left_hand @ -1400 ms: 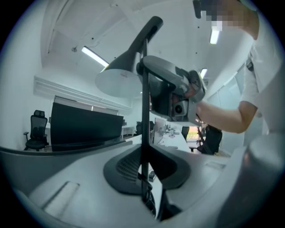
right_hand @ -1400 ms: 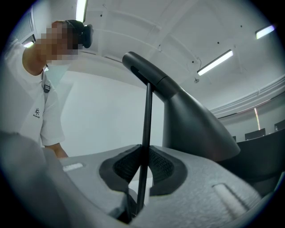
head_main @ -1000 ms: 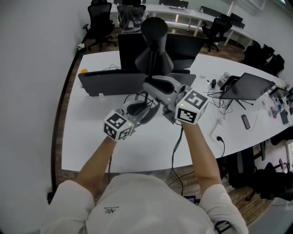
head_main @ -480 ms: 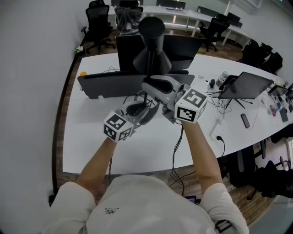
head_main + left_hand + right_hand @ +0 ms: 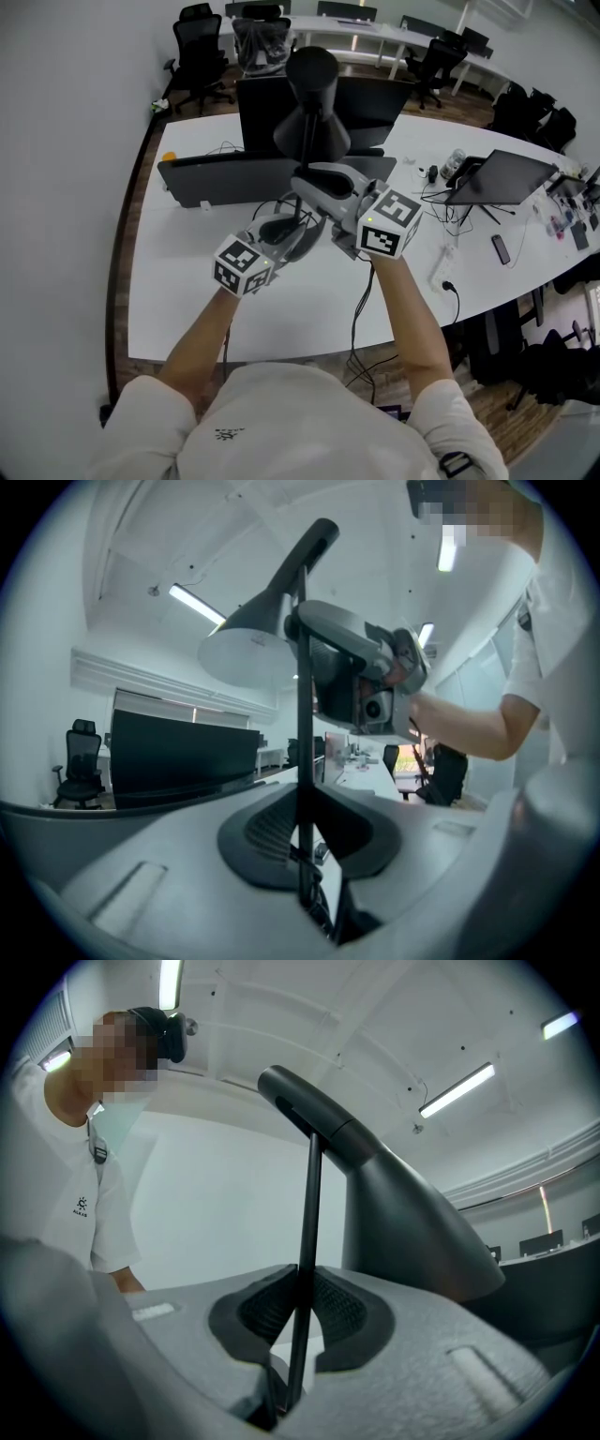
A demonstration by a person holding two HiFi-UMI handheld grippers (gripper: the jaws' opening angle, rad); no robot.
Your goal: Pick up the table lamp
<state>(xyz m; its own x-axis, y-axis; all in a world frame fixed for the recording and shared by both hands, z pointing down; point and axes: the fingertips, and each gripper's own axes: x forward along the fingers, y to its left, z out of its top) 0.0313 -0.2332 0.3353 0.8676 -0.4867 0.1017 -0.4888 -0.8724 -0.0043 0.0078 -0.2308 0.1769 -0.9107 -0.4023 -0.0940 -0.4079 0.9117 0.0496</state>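
The black table lamp has a cone shade [image 5: 312,103] on a thin upright stem [image 5: 305,173]. Both grippers grip that stem over the white table [image 5: 187,281]. My left gripper [image 5: 298,219] is shut on the stem low down, and my right gripper [image 5: 307,184] is shut on it just above. In the left gripper view the stem [image 5: 303,761] runs between the dark pads [image 5: 267,832], with the shade [image 5: 248,649] and the right gripper [image 5: 366,682] above. In the right gripper view the stem [image 5: 307,1241] is pinched between the pads [image 5: 342,1312], and the shade [image 5: 412,1232] stands to the right. The lamp's base is hidden.
Two dark monitors [image 5: 370,98] stand behind the lamp, with a long dark panel [image 5: 225,173] at the left. A laptop [image 5: 502,178], a phone [image 5: 502,248] and cables [image 5: 445,277] lie at the right. Office chairs [image 5: 202,47] stand beyond the table.
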